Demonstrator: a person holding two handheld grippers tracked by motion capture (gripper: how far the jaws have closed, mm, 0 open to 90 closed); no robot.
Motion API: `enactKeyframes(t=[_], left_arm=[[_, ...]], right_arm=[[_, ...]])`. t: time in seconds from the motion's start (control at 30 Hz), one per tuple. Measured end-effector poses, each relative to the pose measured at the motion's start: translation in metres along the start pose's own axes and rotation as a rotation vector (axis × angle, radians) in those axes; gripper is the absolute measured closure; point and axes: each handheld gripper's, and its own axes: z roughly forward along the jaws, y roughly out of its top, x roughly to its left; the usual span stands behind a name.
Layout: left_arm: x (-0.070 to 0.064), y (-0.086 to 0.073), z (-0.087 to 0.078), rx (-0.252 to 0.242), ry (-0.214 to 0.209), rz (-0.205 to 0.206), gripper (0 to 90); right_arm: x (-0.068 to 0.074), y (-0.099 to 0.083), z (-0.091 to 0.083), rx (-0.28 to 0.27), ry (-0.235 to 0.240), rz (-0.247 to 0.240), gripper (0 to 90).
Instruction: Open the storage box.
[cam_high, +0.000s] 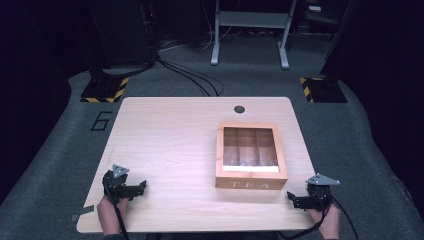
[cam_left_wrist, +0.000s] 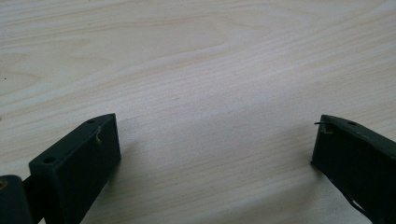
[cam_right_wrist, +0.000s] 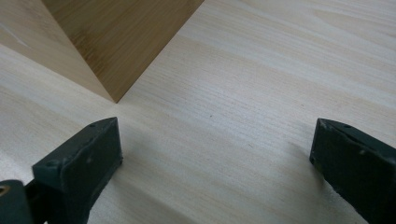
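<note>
High view shows the left gripper (cam_high: 141, 188) and the right gripper (cam_high: 292, 199) resting low at the near corners of the table (cam_high: 165, 135), jaws spread wide and holding nothing, probably waiting to start. Just left of the right gripper, touching nothing, sits the wooden tea box (cam_high: 251, 156). Its clear lid looks shut, though the glare makes that hard to tell.

Bright tabletop, dark surround, soft blurry focus.
</note>
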Motion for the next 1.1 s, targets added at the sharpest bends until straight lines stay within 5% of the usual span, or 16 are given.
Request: enactKeyframes(t=[0.6,1.1], left_arm=[[0.000,0.000,0.000,0.000,0.001,0.000,0.9],[0.000,0.000,0.000,-0.001,0.001,0.000,0.9]], right_arm=[[-0.001,0.001,-0.001,0.000,0.000,-0.003,3.5],[0.006,0.011,-0.015,-0.036,0.049,0.014,4.8]])
